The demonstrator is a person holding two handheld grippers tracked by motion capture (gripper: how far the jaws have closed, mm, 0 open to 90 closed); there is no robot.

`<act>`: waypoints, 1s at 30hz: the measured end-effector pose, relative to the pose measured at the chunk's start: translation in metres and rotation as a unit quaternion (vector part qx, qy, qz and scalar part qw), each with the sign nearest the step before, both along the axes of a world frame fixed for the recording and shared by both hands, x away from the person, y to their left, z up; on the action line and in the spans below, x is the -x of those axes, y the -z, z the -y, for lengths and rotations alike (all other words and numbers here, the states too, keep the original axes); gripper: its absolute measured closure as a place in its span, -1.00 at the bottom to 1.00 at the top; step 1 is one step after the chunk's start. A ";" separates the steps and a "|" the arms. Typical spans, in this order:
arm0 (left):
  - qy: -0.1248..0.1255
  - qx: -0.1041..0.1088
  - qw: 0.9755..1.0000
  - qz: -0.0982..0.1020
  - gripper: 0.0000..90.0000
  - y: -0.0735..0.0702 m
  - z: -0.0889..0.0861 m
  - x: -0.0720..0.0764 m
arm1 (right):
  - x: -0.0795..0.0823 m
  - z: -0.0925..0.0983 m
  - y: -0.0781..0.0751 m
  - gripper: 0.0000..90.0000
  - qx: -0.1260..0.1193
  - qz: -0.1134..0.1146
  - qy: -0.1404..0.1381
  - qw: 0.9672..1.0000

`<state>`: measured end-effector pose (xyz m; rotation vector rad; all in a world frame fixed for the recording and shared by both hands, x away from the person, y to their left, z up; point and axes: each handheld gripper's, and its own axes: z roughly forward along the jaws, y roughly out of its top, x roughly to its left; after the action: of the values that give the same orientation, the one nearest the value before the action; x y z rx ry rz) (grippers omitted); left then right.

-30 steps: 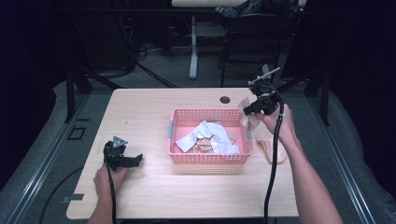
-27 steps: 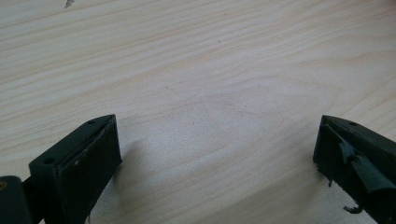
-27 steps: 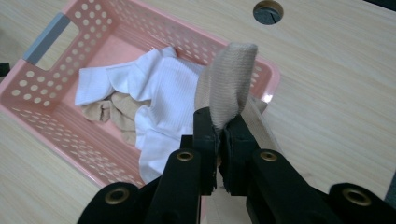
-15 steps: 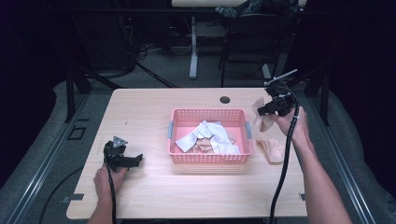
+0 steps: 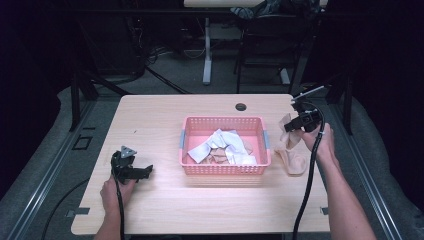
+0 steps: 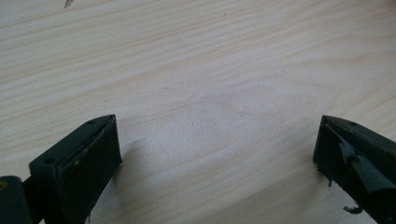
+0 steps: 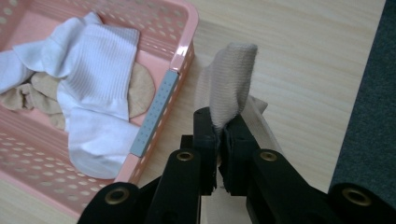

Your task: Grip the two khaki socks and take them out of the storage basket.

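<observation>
A pink plastic basket (image 5: 260,125) (image 7: 154,116) sits mid-table with white socks (image 5: 225,142) (image 7: 93,88) and beige socks (image 7: 142,88) in it. To its right, my right gripper (image 5: 289,127) (image 7: 219,128) is shut on a beige sock (image 5: 292,155) (image 7: 229,84). The sock hangs from the jaws, and its lower end lies on the wooden table (image 5: 210,210) beside the basket. At the table's left front my left gripper (image 5: 142,171) (image 6: 217,154) rests low over bare wood, jaws wide apart with nothing between them.
A dark round hole (image 5: 241,106) lies in the tabletop behind the basket. The table's right edge (image 7: 373,70) runs close by the held sock, with dark floor beyond. Table legs and cables stand on the floor past the far edge.
My right gripper has carried the beige sock from the basket's far right corner out to the right and lower, so the sock's end now lies on the table. The left gripper has stayed put.
</observation>
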<state>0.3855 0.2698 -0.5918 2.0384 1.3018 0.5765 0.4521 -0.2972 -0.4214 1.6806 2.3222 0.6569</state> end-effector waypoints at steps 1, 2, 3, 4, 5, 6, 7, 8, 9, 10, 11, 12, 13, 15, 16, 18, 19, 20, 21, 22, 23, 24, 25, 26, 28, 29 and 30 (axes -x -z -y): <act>0.000 0.000 1.000 0.000 -0.99 0.000 0.000 0.000 | -0.001 0.000 0.004 0.90 0.001 -0.002 0.001 1.000; 0.000 0.000 1.000 0.000 -0.99 0.000 0.000 0.000 | -0.002 -0.001 0.009 0.90 0.001 -0.005 0.002 1.000; 0.000 0.000 1.000 0.000 -0.99 0.000 0.000 0.000 | -0.003 -0.002 0.013 0.90 0.000 -0.008 0.001 1.000; 0.000 -0.001 1.000 0.000 -0.99 0.000 0.000 0.000 | -0.004 -0.002 0.018 0.90 0.002 -0.012 0.003 1.000; 0.000 -0.001 1.000 0.000 -0.99 0.000 0.000 0.000 | -0.004 -0.003 0.023 0.90 0.000 -0.013 0.005 1.000; 0.001 -0.001 1.000 0.000 -0.99 0.000 0.000 0.000 | -0.005 -0.002 0.027 0.90 -0.002 -0.019 0.006 1.000; 0.000 0.000 1.000 -0.001 -0.99 0.000 0.000 0.000 | -0.007 -0.002 0.033 0.89 -0.004 -0.023 0.008 1.000; 0.000 0.000 1.000 0.000 -0.99 0.000 0.000 0.000 | -0.008 -0.001 0.038 0.89 -0.006 -0.029 0.008 1.000; 0.000 0.000 1.000 -0.001 -0.99 0.000 0.000 0.000 | -0.009 0.000 0.043 0.89 -0.007 -0.034 0.009 0.999; -0.001 0.000 1.000 0.000 -0.99 0.000 0.000 0.000 | -0.010 0.001 0.049 0.89 -0.008 -0.035 0.015 0.999; 0.000 -0.001 1.000 0.000 -0.99 0.000 0.000 0.000 | -0.011 0.003 0.053 0.89 -0.011 -0.042 0.015 0.999; 0.000 -0.001 1.000 0.000 -0.99 0.000 0.000 0.000 | -0.012 0.004 0.059 0.88 -0.016 -0.041 0.020 0.999; 0.000 0.000 1.000 0.000 -0.99 0.000 0.000 0.000 | -0.013 0.004 0.064 0.87 -0.016 -0.047 0.025 0.998; 0.000 0.000 1.000 0.000 -0.99 0.000 0.000 0.000 | -0.013 0.006 0.072 0.83 -0.021 -0.036 0.032 0.999; 0.000 0.000 1.000 0.000 -0.99 0.000 0.000 0.000 | -0.014 0.007 0.075 0.79 -0.021 -0.034 0.035 0.999; 0.000 0.000 1.000 0.000 -0.99 0.000 0.000 0.000 | -0.015 0.008 0.081 0.59 -0.022 -0.044 0.038 0.998; -0.001 0.000 1.000 0.000 -0.99 0.000 0.000 0.000 | -0.016 0.008 0.084 0.53 -0.027 -0.049 0.040 0.998; 0.000 -0.001 1.000 0.000 -0.99 0.000 0.000 0.000 | -0.016 0.008 0.085 0.40 -0.024 -0.050 0.038 0.998; -0.001 0.000 1.000 0.000 -0.99 0.000 0.000 0.000 | -0.016 0.007 0.084 0.24 -0.017 -0.040 0.041 0.998; 0.000 0.000 1.000 -0.001 -0.99 0.000 0.000 0.000 | -0.014 0.007 0.082 0.13 -0.010 -0.033 0.040 0.999; 0.000 0.000 1.000 0.000 -0.99 0.000 0.000 0.000 | -0.013 0.007 0.079 0.03 -0.007 -0.029 0.038 0.999; -0.001 0.000 1.000 -0.001 -0.99 0.000 0.000 0.000 | -0.012 0.006 0.075 -0.09 -0.003 -0.026 0.035 0.999; -0.001 0.000 1.000 0.000 -0.99 0.000 0.000 0.000 | -0.010 0.006 0.071 -0.16 -0.001 -0.022 0.032 0.999; 0.000 0.000 1.000 -0.001 -0.99 0.000 0.000 0.000 | -0.008 0.006 0.067 -0.19 0.000 -0.010 0.029 1.000; -0.001 0.000 1.000 0.000 -0.99 0.000 0.000 0.000 | -0.004 0.005 0.061 -0.33 0.013 -0.006 0.019 1.000; -0.001 0.000 1.000 -0.001 -0.99 0.000 0.000 0.000 | -0.002 0.004 0.059 -0.34 0.013 -0.011 0.015 1.000; -0.001 0.000 1.000 -0.001 -0.99 0.000 0.000 0.000 | -0.002 0.004 0.059 -0.34 0.013 -0.011 0.015 1.000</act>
<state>0.3856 0.2699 -0.5918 2.0380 1.3040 0.5746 0.4541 -0.3014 -0.4805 1.7165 2.3055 0.6034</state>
